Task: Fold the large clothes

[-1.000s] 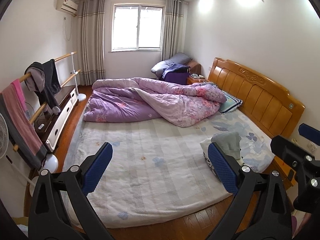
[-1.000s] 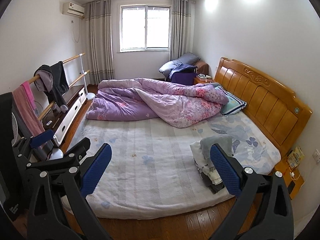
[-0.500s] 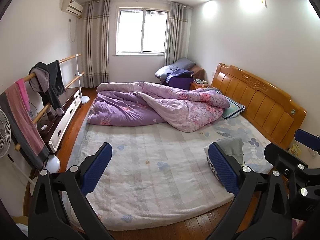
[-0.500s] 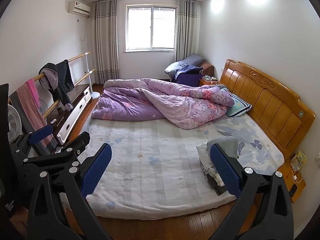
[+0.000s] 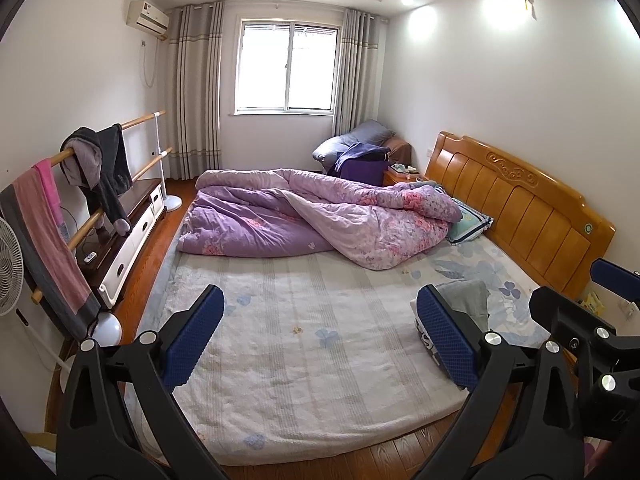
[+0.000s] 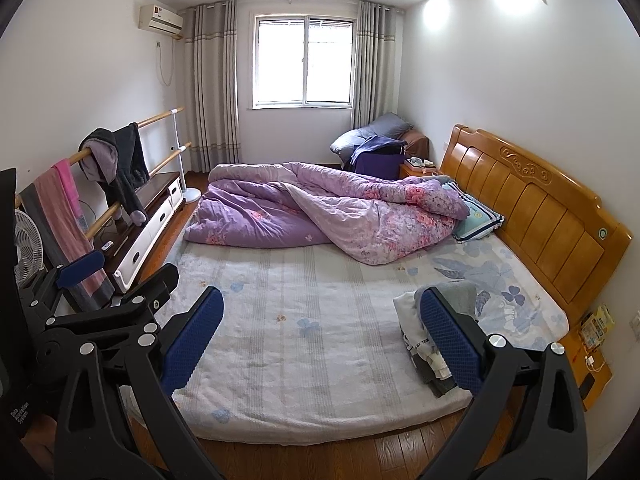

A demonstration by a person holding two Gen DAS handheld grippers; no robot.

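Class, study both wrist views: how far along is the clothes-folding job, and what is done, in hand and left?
Done: a stack of folded clothes sits near the bed's near right corner. In hand: nothing; the left gripper and right gripper hang before the bed, jaws open and empty. Left, probably: the dark garments and pink cloth draped over the rail.

Purple floral quilt [image 5: 320, 216], blue fingers [image 5: 192, 336]

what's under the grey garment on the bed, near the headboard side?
The grey garment tops a pile of folded clothes: white printed fabric, darker layers below. The right gripper's finger covers the rest.
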